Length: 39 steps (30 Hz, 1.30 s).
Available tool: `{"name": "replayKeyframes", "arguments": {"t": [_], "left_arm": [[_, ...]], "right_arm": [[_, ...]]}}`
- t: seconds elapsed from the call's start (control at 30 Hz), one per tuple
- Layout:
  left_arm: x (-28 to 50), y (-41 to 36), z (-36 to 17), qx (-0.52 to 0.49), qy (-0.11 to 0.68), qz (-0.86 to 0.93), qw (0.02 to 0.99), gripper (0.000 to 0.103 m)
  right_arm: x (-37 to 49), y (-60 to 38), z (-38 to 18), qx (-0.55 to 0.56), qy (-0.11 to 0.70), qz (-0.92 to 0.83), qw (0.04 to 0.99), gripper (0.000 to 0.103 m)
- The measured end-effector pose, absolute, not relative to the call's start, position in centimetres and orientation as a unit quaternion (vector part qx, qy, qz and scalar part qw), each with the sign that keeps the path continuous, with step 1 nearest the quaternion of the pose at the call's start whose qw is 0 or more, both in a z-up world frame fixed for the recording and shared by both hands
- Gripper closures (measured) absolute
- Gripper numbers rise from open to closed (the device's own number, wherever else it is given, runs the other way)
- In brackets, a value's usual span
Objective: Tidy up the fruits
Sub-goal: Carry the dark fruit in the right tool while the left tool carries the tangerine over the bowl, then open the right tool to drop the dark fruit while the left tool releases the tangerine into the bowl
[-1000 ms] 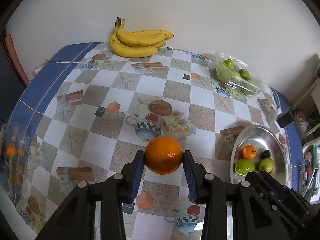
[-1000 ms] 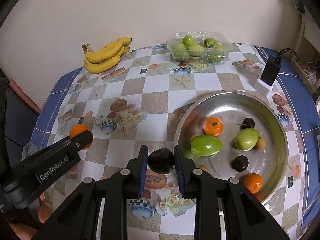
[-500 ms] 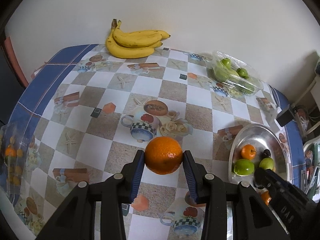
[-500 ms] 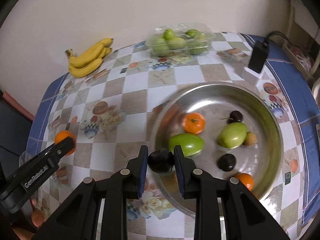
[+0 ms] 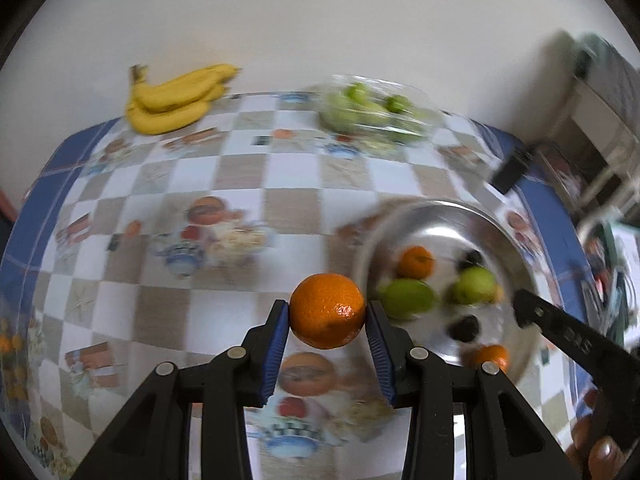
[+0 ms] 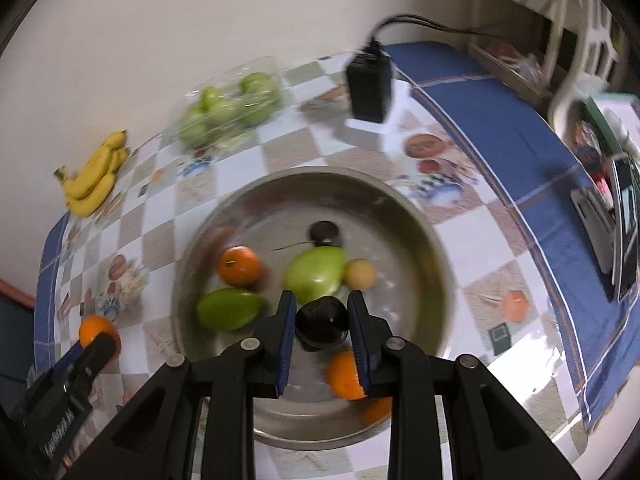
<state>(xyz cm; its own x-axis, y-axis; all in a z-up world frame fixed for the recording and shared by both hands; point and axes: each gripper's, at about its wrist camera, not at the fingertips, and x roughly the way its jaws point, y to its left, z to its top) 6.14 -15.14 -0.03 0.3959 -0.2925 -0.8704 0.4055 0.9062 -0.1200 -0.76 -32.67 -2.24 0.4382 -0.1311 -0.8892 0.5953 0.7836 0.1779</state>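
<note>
A: Since a second ago both hands have swung right across the bench (image 5: 248,168). The steel bowl (image 6: 432,248), then off to the side of the right-hand fingers, now lies directly under them, and in the left view it has slid in from the far right edge towards the middle.

B: Left to right, then. What has the left gripper (image 5: 327,312) got?

A: Its fingers are clamped on an orange (image 5: 327,310), held clear above the checked cloth. The bowl lies just right of it, so that one is not over the rim yet.

B: And the right gripper (image 6: 322,318)?

A: Fingers shut on a dark plum (image 6: 322,320), hanging over the near half of the bowl, with a green mango (image 6: 316,274) just beyond it and another orange (image 6: 346,374) just nearer.

B: So the right hand is the nearer one.

A: I'd judge so. It is already above the bowl; the left must carry its orange further right first.
</note>
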Motion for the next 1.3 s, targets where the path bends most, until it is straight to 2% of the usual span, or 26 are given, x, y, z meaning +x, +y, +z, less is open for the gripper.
{"name": "replayKeyframes", "arguments": {"t": [0.43,0.73,1.3], "left_arm": [[3.4,-20.9,-2.0,0.104,0.518,-0.263,0.807,0.061],[3.1,-22.4,-3.5,0.125,0.519,-0.27,0.801,0.061],[2.8,-23.4,-4.9,0.144,0.527,-0.277,0.79,0.06]], "right_arm": [[-2.1,-35.0,-3.1,0.269,0.481,-0.23,0.802,0.075],[-1.6,-35.0,-5.1,0.281,0.5,-0.222,0.788,0.075],[-1.4,-34.7,-5.3,0.272,0.508,-0.225,0.786,0.075]]}}
